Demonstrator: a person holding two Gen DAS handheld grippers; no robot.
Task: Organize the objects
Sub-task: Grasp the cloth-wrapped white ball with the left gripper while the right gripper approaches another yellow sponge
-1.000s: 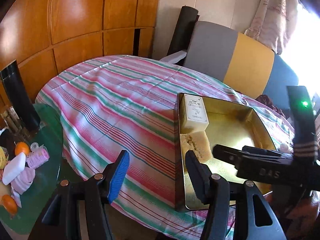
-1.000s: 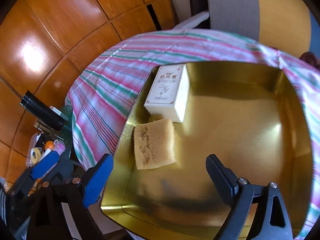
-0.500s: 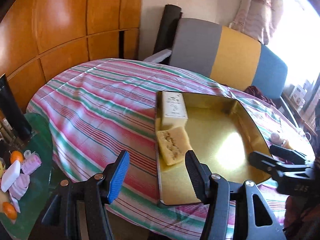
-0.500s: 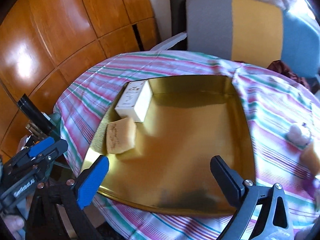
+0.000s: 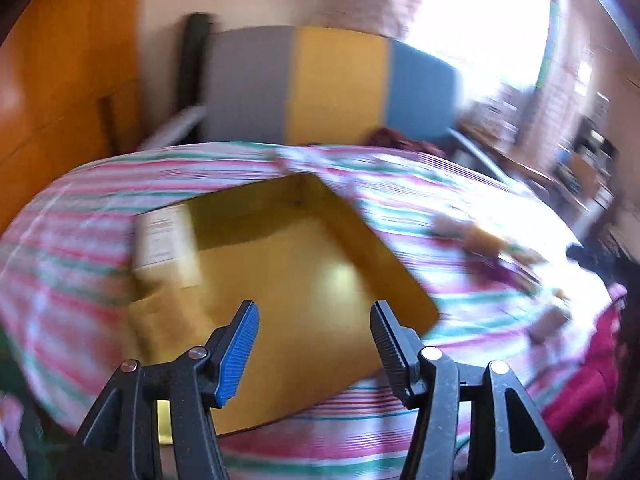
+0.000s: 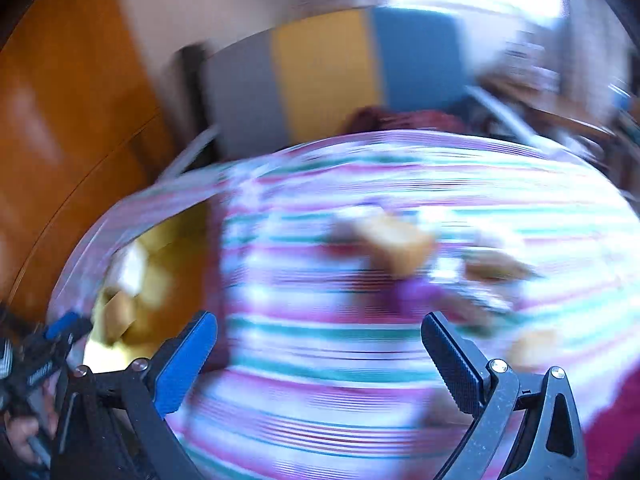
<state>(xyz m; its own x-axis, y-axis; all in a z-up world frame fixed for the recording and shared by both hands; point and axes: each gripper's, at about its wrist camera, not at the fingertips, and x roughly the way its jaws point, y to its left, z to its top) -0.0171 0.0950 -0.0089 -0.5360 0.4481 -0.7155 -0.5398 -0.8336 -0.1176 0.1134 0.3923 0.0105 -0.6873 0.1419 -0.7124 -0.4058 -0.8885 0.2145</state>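
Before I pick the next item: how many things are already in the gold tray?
2: a white box at the gold tray's far-left side, and a tan block just in front of it. Blur may hide something smaller.

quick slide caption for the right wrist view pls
Motion-blurred view: open right gripper above the striped tablecloth, loose tan blocks ahead, gold tray at left.

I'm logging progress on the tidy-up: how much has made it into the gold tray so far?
Done: a white box and a tan block lie in the gold tray. In hand: nothing; the left tool and the right tool are both open and empty, the right having just opened wider. Left: several blurred tan pieces and other small items lie loose on the striped cloth.
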